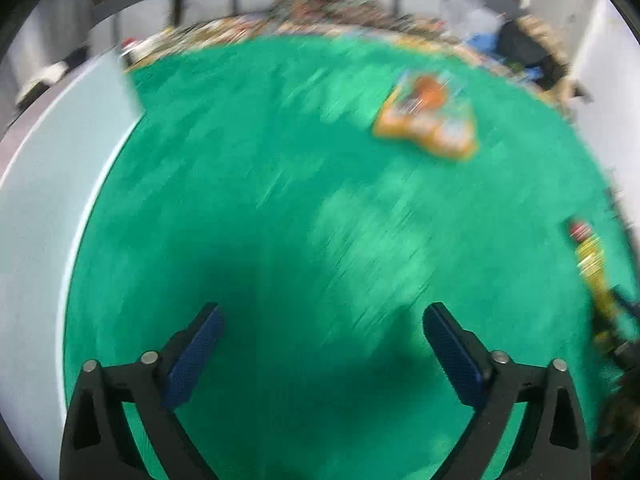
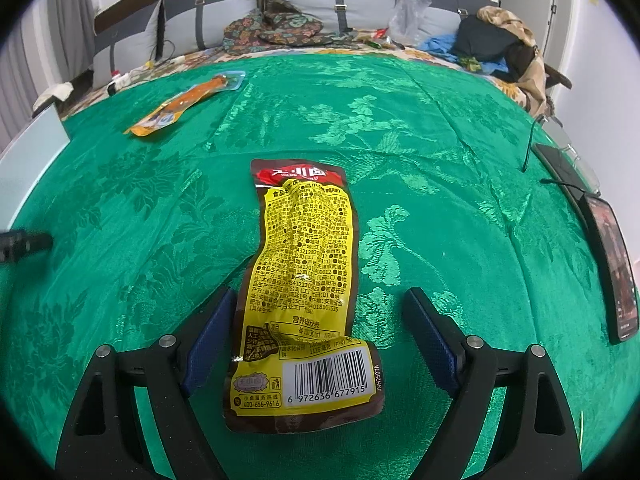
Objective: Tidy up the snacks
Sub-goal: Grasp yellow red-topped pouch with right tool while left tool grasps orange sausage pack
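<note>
Because the right hand-held gripper (image 2: 318, 320) stands released astride the yellow snack packet (image 2: 302, 300) and the left hand-held gripper (image 1: 322, 340) empty, a shallow pinch could slip off the foil.

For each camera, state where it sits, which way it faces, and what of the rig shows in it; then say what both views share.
Left wrist: on the left gripper, angled down at the green bedspread, blurred; its open, empty fingers show.
Right wrist: on the right gripper, angled down at the yellow snack packet lying between its open fingers; a black tip at the left edge, unidentifiable.
Shared: the bedspread, the orange snack packet, the yellow packet, and the headboard beyond.
</note>
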`<state>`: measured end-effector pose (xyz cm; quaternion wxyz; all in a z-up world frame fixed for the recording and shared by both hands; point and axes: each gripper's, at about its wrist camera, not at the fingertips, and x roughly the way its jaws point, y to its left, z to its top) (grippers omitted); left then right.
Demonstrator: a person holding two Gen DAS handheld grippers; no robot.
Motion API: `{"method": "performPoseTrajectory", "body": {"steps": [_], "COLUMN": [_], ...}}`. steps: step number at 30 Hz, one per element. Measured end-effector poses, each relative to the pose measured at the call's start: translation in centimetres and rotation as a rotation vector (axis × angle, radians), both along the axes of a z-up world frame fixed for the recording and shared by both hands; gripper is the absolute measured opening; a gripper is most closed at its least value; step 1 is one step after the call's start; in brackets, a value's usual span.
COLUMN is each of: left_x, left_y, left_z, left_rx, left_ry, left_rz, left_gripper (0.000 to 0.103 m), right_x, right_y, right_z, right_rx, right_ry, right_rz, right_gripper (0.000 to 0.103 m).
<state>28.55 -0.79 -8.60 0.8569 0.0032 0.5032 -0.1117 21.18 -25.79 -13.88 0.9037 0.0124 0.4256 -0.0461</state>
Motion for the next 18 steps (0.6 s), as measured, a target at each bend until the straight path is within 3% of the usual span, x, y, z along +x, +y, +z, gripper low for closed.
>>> {"method": "performPoseTrajectory", "body": {"steps": [4,9,14,18], "left_x": [5.3,13.1,18.5,20.9], "left_y": [-3.9,-11.1,-15.1,-15.5], "left_z": [3.4,3.8,1.3,-1.2], "left_rx": [-0.039,0.031,0.036,0.091], "left_ry": [-0.042,-0.006,0.076,0.112], "left_rz": [-0.142,-0.318,-0.333,-0.261], "left_gripper": [0.098,0.098,0.098,0.098], "right_x": [0.0,0.0,0.0,0.0], "right_y": [0.0,0.0,0.0,0.0], "right_z": [0.0,0.0,0.0,0.0], "right_rx": [0.000,0.000,0.001,0.001], "right_ry": [0.000,0.000,0.000,0.000], "right_rz": [0.000,0.000,0.000,0.000], "right_gripper": [0.088,0.088,0.088,0.088]}}
